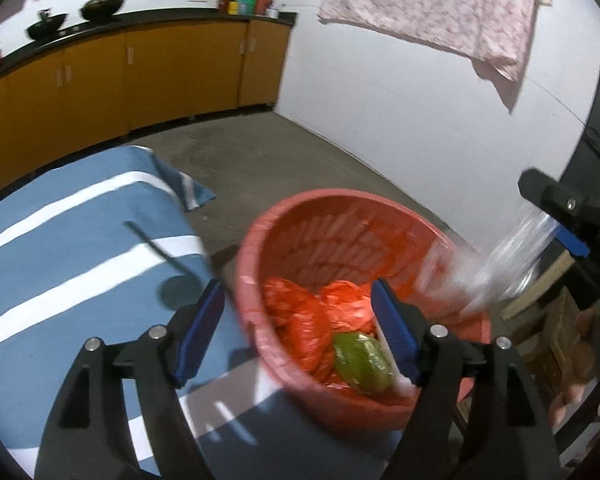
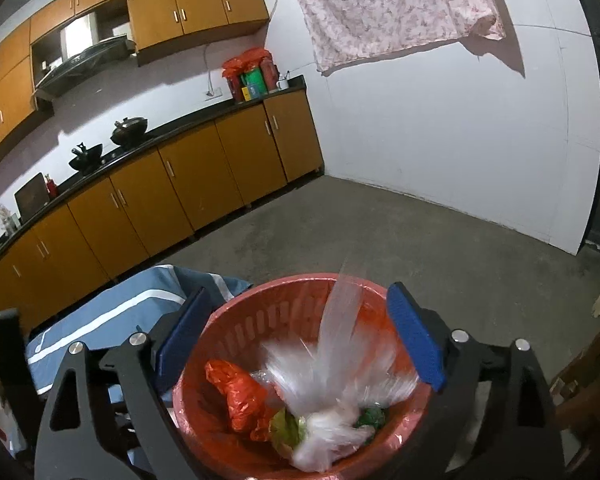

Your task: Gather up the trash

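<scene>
Plastic, clear and motion-blurred, is dropping into the red basket (image 2: 260,320): the clear bag (image 2: 336,364) streaks down between the blue pads of the right gripper (image 2: 300,340), whose jaws stand wide apart with nothing in them. Inside lie a crumpled orange bag (image 2: 240,396) at 9 o'clock and a green wrapper (image 2: 288,428) near 6. The left gripper (image 1: 296,328) hangs spread and empty above the rim, with the blue-striped cloth (image 1: 60,248) at its 9 o'clock.
</scene>
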The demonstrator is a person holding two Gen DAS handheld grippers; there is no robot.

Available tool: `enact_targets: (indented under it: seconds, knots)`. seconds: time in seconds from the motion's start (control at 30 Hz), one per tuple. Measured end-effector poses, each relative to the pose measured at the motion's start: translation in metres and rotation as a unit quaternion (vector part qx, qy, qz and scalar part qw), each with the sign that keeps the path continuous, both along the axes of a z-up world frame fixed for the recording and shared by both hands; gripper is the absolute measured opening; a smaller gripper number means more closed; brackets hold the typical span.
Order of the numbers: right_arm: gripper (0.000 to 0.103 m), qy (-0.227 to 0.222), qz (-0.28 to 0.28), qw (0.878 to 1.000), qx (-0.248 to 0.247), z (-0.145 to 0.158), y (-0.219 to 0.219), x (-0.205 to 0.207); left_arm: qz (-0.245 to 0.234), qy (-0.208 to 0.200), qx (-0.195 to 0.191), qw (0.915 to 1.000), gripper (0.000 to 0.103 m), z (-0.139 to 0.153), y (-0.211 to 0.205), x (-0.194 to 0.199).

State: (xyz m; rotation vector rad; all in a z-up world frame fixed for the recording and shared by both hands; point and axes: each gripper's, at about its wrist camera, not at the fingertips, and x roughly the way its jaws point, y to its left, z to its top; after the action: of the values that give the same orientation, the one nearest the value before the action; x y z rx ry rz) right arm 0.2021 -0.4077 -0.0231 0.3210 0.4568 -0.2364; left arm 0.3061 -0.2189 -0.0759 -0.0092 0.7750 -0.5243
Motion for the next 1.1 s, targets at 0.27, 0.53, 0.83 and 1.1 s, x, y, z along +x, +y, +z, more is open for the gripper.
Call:
enact_targets:
  seconds: [0.27,0.53,0.83,1.1]
  knots:
    - [0.096,-0.019,0.001,0.999,-0.032,0.019,0.017,-0.024,0.053,-0.053,-0.006,0.9972,0.088,0.037,0.046,-0.024]
    - [0.101,-0.02,0.004,0.995,-0.099,0.032,0.054,-0.074,0.089,-0.146,0.007,0.9852,0.099,0.084,0.084,-0.091]
    - [0.101,-0.022,-0.003,0.992,-0.122,0.034,0.092,-0.136,0.147,-0.165,0.007,0.9753,0.099,0.102,0.137,-0.163]
    - [0.101,-0.017,0.007,0.991,-0.136,0.034,0.117,-0.173,0.197,-0.163,0.021,0.9664,0.099,0.102,0.177,-0.218]
